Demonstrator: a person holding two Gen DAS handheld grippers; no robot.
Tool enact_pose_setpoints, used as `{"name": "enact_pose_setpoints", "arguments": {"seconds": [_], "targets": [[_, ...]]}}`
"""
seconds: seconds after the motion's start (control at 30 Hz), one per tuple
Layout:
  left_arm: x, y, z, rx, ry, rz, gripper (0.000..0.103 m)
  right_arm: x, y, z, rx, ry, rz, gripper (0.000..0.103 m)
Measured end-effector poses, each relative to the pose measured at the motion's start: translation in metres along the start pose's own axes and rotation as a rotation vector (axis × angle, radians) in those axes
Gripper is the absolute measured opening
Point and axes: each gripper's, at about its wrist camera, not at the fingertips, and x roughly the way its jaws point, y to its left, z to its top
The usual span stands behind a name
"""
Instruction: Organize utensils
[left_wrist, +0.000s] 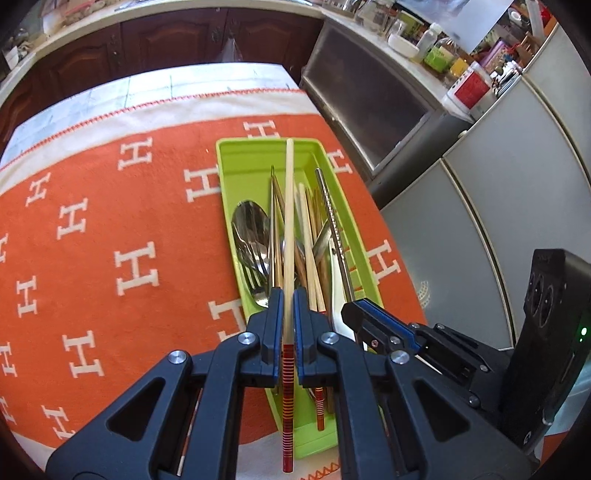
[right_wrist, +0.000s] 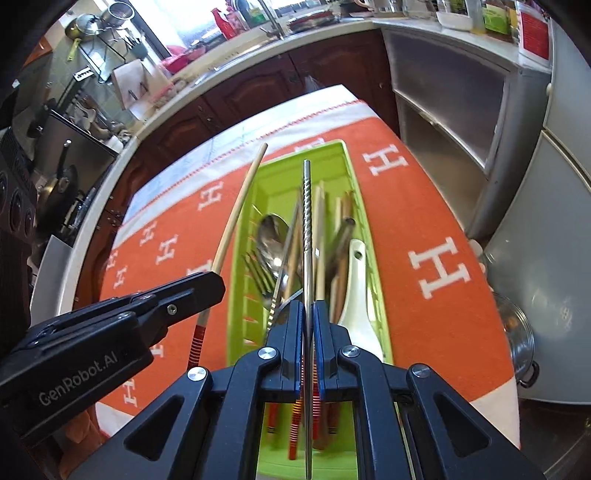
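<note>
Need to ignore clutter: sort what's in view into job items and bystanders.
Job: green tray; bamboo chopstick clamped in left gripper; steel chopstick clamped in right gripper; spoon; fork; white ladle.

Bystanders: orange cloth; counter bottles; steel pot.

my left tongs hide tray near end | my metal chopstick cut off by bottom edge | spoon handle buried

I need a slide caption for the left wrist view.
Left gripper clamps a pale wooden chopstick with red-striped handle above the green plastic utensil tray.
</note>
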Motion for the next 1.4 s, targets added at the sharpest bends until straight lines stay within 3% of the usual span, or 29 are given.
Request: {"name": "enact_pose_setpoints", "arguments": {"seconds": [0.37, 0.47, 0.57, 0.83, 1.03, 1.23, 1.4], "targets": [[0.019, 0.006, -0.003, 0.028, 0.040, 0.037, 0.004, 0.027, -0.011, -0.002, 0.015, 0.049, -0.010, 0.007], [0.013, 0.004, -0.006, 0.051, 0.033, 0.051, 0.005, 0.033, -0.007, 0.000, 0.018, 0.061, -0.007, 0.019], [0.005, 0.005, -0.009, 0.067, 0.015, 0.074, 0.011, 0.031, -0.005, 0.001, 0.011, 0.051, -0.012, 0.026], [-0.015, 0.016, -0.013, 0.056, -0.035, 0.121, 0.045, 0.021, -0.001, -0.001, 0.013, 0.027, -0.006, 0.026], [-0.028, 0.021, -0.021, 0.065, -0.089, 0.188, 0.063, 0.015, 0.004, -0.007, 0.003, 0.021, -0.005, 0.026], [-0.031, 0.028, -0.030, 0.061, -0.090, 0.287, 0.071, 0.011, 0.009, -0.013, -0.009, 0.017, 0.000, 0.026], [-0.035, 0.036, -0.038, 0.042, -0.097, 0.316, 0.076, 0.007, 0.017, -0.021, -0.034, 0.016, 0.002, 0.029]]}}
